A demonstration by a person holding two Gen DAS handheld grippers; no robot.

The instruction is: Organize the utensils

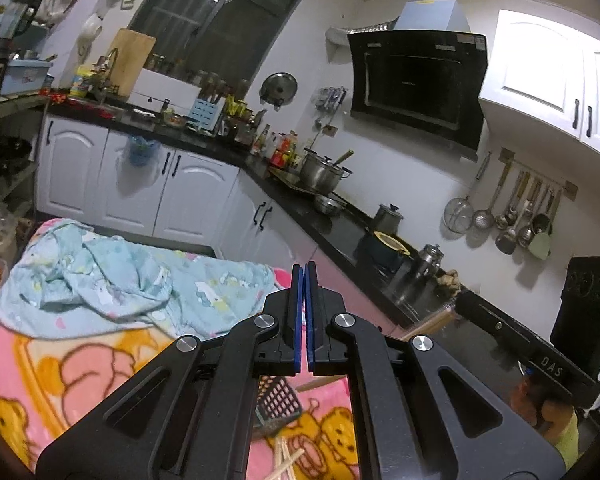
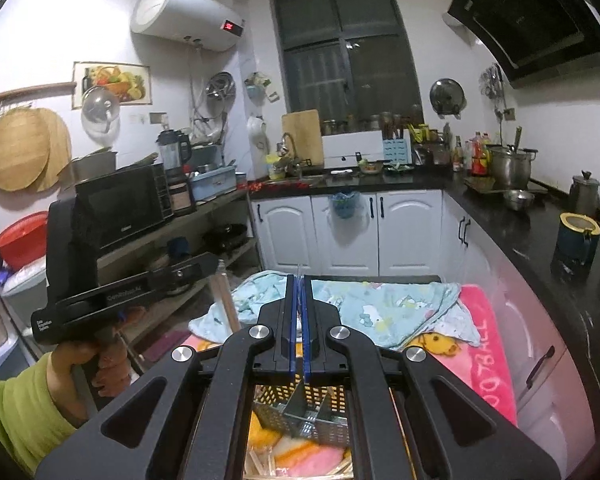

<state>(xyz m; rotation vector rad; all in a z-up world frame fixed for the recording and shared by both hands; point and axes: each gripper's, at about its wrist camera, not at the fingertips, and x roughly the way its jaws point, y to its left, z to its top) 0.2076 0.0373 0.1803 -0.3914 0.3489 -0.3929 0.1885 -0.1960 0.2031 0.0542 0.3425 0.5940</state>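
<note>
While both tongs, left gripper (image 1: 304, 270) and right gripper (image 2: 299, 280), hover pinched closed and empty, chopsticks (image 1: 286, 462) await the basket (image 2: 300, 412) below.

The crumpled blue cloth (image 2: 360, 308) covers the far edge of the worktop (image 2: 488, 344), so a tool meets soft bulk there. Under the right tool (image 2: 299, 280) stands the mesh basket (image 2: 300, 416), and wooden sticks (image 1: 286, 460) lie on the near edge. The left tool (image 2: 216, 264) hangs beside the worktop's left edge.
</note>
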